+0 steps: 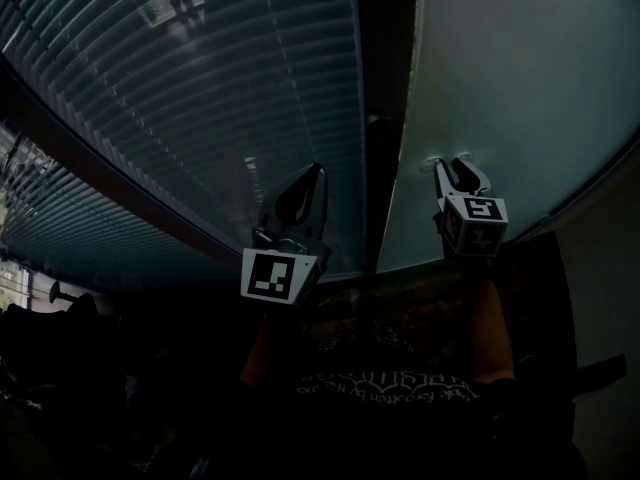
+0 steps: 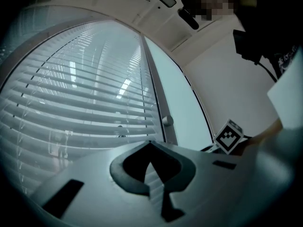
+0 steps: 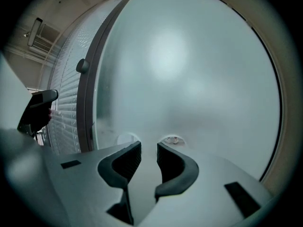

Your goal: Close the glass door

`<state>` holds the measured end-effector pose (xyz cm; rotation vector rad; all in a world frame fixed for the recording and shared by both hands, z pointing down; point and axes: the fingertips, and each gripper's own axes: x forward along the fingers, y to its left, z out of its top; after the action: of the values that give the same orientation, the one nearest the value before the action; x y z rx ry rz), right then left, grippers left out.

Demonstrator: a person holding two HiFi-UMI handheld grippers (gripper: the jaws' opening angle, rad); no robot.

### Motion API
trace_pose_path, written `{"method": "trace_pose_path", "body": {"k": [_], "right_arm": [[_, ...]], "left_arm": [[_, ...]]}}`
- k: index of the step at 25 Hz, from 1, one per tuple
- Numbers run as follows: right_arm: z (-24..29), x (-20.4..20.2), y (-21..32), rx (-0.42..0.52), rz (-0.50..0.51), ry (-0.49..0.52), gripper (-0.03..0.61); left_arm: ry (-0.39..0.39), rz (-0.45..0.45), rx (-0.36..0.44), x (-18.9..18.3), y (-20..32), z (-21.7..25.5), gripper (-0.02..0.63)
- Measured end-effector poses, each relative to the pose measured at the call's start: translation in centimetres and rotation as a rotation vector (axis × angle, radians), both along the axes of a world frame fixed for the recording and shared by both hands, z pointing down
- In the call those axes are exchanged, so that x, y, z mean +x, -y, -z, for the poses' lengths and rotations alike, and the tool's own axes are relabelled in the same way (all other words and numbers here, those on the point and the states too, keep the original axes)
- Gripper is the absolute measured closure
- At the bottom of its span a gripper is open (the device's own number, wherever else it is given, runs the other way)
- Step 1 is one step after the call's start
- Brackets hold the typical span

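Observation:
The frosted glass door fills the right of the head view, and its dark frame edge carries a round knob. My right gripper points at the frosted pane. Its jaws stand open with nothing between them, and its tips sit right at the glass. My left gripper is shut and empty, held in front of the pane with blinds, just left of the frame. The knob shows beyond the shut left gripper, and also at the frame in the right gripper view.
Horizontal blinds cover the glass left of the door frame. A white wall stands to the right of the door. The person's dark clothing fills the bottom of the head view. The right gripper's marker cube shows in the left gripper view.

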<state>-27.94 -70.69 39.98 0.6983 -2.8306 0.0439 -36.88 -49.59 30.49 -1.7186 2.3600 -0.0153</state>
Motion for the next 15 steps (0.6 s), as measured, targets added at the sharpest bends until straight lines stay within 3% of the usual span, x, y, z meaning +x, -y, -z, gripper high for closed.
{"method": "trace_pose_path", "body": {"k": [15], "right_arm": [[0.02,-1.03,0.94,-0.004,0.005,0.004,0.474]], "left_arm": [[0.004,0.011,0.001,-0.71,0.18,0.04,0.612]]}}
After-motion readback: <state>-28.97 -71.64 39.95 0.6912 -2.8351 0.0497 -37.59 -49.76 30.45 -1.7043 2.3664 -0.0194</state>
